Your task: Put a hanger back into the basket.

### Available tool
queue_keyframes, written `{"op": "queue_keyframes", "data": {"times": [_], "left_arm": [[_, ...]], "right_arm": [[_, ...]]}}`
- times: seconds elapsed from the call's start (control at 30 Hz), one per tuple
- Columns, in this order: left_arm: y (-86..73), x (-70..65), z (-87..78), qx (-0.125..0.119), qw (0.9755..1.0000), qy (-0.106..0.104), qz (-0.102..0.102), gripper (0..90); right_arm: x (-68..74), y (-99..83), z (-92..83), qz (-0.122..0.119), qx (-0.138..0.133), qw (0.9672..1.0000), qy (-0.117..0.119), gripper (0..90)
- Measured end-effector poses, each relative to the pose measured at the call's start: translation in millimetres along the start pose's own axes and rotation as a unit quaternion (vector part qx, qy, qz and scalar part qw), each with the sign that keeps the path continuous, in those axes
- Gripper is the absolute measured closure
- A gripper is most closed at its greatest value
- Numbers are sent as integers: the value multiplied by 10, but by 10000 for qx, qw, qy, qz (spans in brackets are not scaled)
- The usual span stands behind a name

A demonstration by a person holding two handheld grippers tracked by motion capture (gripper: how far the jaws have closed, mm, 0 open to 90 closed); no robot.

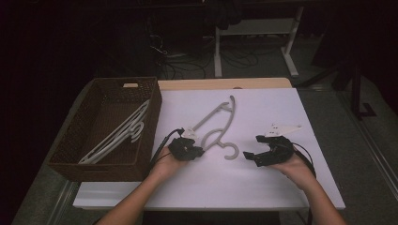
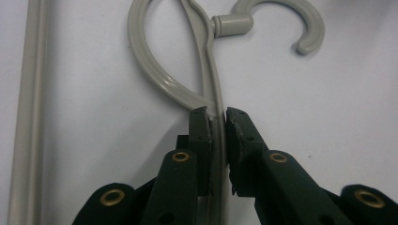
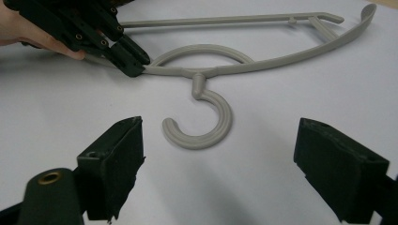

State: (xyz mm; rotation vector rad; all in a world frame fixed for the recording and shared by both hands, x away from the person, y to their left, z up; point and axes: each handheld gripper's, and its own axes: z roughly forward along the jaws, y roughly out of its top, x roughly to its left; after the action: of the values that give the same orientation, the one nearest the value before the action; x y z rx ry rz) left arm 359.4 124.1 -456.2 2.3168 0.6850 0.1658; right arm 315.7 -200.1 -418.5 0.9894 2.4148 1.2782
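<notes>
The brown woven basket (image 1: 105,159) at the desk's (image 1: 281,187) left edge holds several pale hangers (image 1: 119,133) lying slantwise. One grey hanger (image 1: 224,123) lies mid-desk just right of the basket, its hook (image 1: 231,152) toward the person; the left hand-held gripper (image 1: 197,151) is clamped on its arm beside the loop. The right hand-held gripper (image 1: 251,155) rests near the hook with jaws wide and nothing between them, bare desk before it and to its right.

We see bare forearms at the frame's bottom; each hand-held gripper (image 1: 199,151) is black, with brass-ringed screw holes, a trailing black cable, and a grey plate on the right one (image 1: 250,155).
</notes>
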Motion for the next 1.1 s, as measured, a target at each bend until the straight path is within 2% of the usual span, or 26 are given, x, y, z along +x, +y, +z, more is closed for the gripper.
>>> {"op": "queue_keyframes", "data": {"times": [0.2, 0.5, 0.67, 0.9, 1.1], "left_arm": [[12, 4, -7, 4, 10000, 2, -46, 824], [46, -20, -52, -28, 10000, 70, 16, 825], [93, -38, -143, -156, 9999, 32, -20, 825], [204, -128, -294, -327, 9993, 18, 162, 823], [287, -129, -465, -541, 9984, 29, 161, 824]], "right_arm": [[2, 0, 11, -11, 20, 10000, 26, 153], [-28, -15, -25, 17, -21, 10000, 6, 154], [-33, -9, -43, 25, -50, 10000, -18, 154], [-52, -7, -76, 46, -107, 9999, -46, 154], [-85, -8, -121, 125, -183, 9997, -77, 153]]}}
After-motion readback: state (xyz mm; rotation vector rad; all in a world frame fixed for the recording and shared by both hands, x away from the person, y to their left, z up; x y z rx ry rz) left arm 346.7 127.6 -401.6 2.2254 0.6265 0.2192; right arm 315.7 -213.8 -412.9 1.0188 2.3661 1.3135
